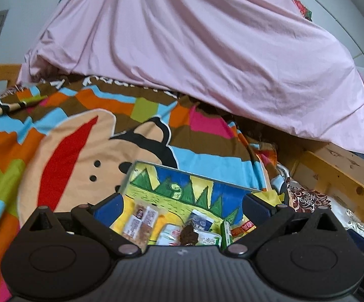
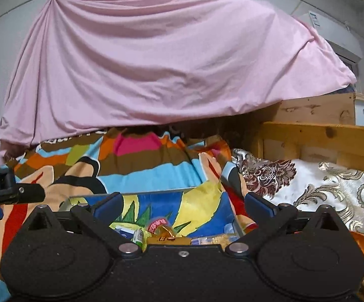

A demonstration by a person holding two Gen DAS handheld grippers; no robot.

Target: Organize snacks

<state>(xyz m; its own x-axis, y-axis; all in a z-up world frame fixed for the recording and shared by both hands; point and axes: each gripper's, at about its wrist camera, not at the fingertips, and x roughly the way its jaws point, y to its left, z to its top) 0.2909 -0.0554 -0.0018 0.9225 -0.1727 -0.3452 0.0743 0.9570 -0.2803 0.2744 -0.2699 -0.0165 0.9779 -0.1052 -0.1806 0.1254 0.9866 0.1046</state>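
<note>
The snack packets lie in a shallow painted tray (image 1: pixel 207 183) on the bed, directly below and just ahead of both hand-held grippers. The left hand-held gripper (image 1: pixel 182 206) hangs wide open and empty; nearest its left finger is a clear-wrapped bar (image 1: pixel 141 222), long axis running away from it. About five packets show under it, partly hidden. The right hand-held gripper (image 2: pixel 182 207) is equally spread, holding nothing, above a gold wrapper (image 2: pixel 168 237) and a pink-labelled packet (image 2: pixel 158 222); some five show there. Neither hand is clearly nearer.
</note>
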